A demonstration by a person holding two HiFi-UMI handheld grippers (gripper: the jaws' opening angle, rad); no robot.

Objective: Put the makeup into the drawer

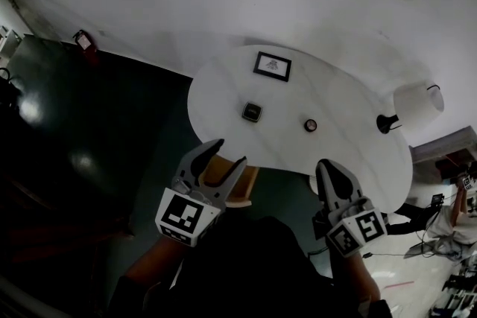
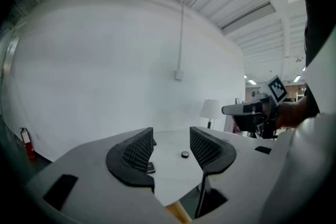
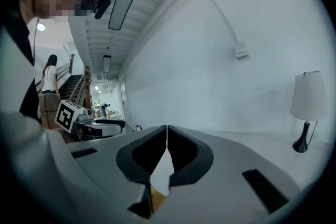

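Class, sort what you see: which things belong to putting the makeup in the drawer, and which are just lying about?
Job: square compact; small round pot; left gripper, open; right gripper, shut.
Lying about: picture frame; table lamp; fire extinguisher.

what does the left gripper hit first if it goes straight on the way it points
Likely the white table, about where the square compact and small round pot lie; depth is unclear.

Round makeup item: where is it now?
Head view: the round makeup item lies on the white table, between the square makeup item, left, and the lamp, right.
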